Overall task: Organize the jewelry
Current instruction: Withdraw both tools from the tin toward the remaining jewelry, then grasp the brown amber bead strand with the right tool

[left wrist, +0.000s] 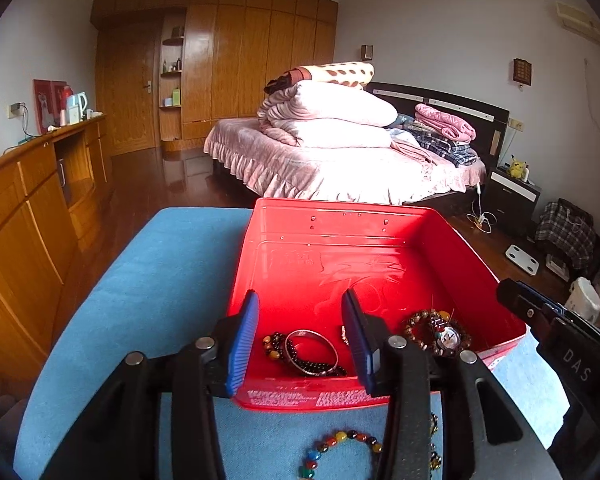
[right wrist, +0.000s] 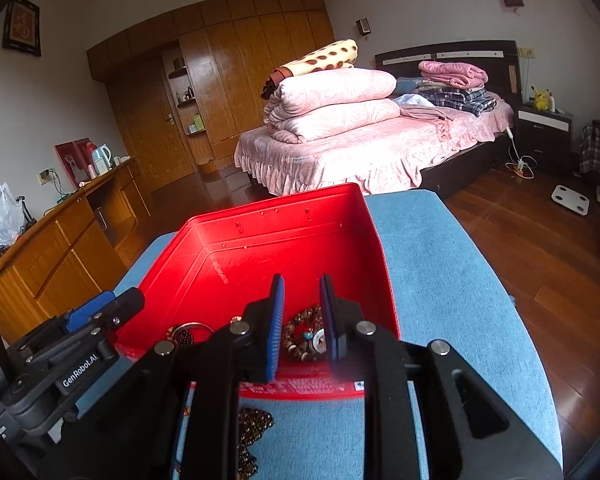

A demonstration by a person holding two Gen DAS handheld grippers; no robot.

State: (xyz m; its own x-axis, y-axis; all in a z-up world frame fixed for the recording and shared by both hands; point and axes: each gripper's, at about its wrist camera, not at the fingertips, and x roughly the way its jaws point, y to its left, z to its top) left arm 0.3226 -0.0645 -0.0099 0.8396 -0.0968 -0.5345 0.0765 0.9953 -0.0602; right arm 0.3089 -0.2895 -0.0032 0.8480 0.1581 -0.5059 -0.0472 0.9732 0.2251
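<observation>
A red box stands on a blue padded surface; it also shows in the right wrist view. Inside lie a silver bangle over dark beads, and a brown bead bracelet with a watch-like piece, also seen in the right wrist view. My left gripper is open and empty above the box's near left part. My right gripper is open and empty above the bead bracelet. A multicolour bead bracelet lies on the blue surface in front of the box. Dark beads lie there too.
The blue surface ends at a dark wooden floor. A bed with pink bedding stands behind, a wooden sideboard at the left. The right gripper's body shows at the right edge of the left wrist view.
</observation>
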